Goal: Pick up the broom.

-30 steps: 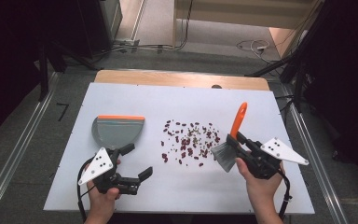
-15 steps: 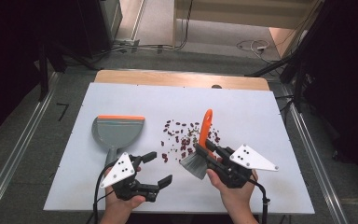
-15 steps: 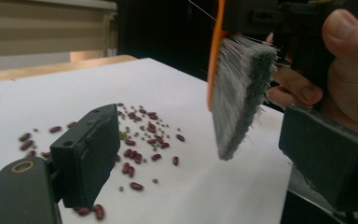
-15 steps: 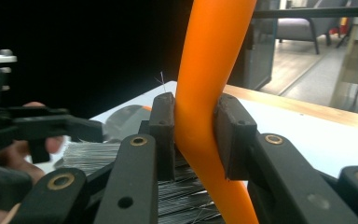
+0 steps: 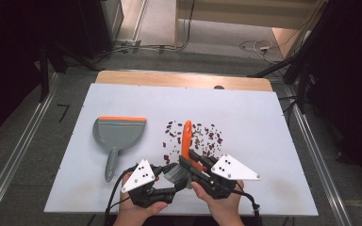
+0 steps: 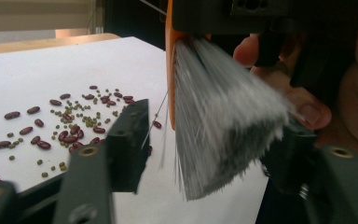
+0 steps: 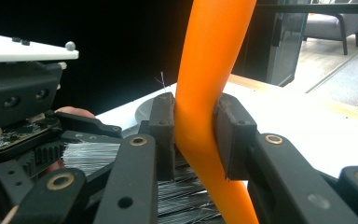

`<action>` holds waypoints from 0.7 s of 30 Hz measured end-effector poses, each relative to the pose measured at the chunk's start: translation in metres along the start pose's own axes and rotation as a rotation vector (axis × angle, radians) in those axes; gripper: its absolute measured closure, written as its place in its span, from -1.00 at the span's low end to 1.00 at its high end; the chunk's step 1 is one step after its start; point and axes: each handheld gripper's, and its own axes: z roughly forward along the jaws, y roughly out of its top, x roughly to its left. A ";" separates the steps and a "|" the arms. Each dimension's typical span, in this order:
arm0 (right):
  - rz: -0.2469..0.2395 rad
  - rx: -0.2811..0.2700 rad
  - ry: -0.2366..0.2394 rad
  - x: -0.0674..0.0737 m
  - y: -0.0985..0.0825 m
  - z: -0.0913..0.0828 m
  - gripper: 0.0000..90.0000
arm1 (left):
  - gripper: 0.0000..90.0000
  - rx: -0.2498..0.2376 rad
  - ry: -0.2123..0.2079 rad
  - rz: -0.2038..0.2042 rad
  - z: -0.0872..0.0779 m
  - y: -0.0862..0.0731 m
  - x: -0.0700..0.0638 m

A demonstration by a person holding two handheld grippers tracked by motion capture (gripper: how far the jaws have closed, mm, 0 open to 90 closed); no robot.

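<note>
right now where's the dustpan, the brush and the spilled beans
dustpan [image 5: 118, 134]: high view, on the grey pan body just below its orange lip.
brush [image 7: 212, 70]: right gripper view, on the orange handle above the jaws.
spilled beans [image 6: 70, 133]: left gripper view, on red beans amid the scatter.

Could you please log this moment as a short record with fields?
surface: white board on a table
spill: red beans and small green beans, scattered mid-board
dustpan: grey with an orange lip, lying flat left of the spill, untouched
brush: orange handle, grey bristles, lifted at the near edge of the board
right gripper: jaws shut on the brush handle
left gripper: jaws open, one on each side of the bristles
</note>
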 end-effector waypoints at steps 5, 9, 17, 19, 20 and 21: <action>-0.003 0.000 0.008 0.004 -0.002 0.003 0.52 | 0.51 0.005 0.002 -0.012 -0.002 0.000 0.003; -0.003 0.005 0.006 0.004 -0.002 0.004 0.52 | 0.81 0.031 0.002 -0.023 -0.002 0.001 0.005; -0.027 0.025 0.045 -0.002 0.001 0.007 0.25 | 0.93 0.047 0.014 0.034 -0.009 0.005 0.011; -0.026 0.025 0.067 -0.007 0.003 0.005 0.10 | 0.93 0.056 -0.012 0.041 -0.013 0.005 0.015; -0.024 0.027 0.087 -0.009 0.004 0.003 0.03 | 0.93 0.056 -0.012 0.041 -0.013 0.005 0.015; -0.025 0.031 0.107 -0.011 0.004 0.002 -0.02 | 0.93 0.062 -0.014 0.055 -0.015 0.006 0.016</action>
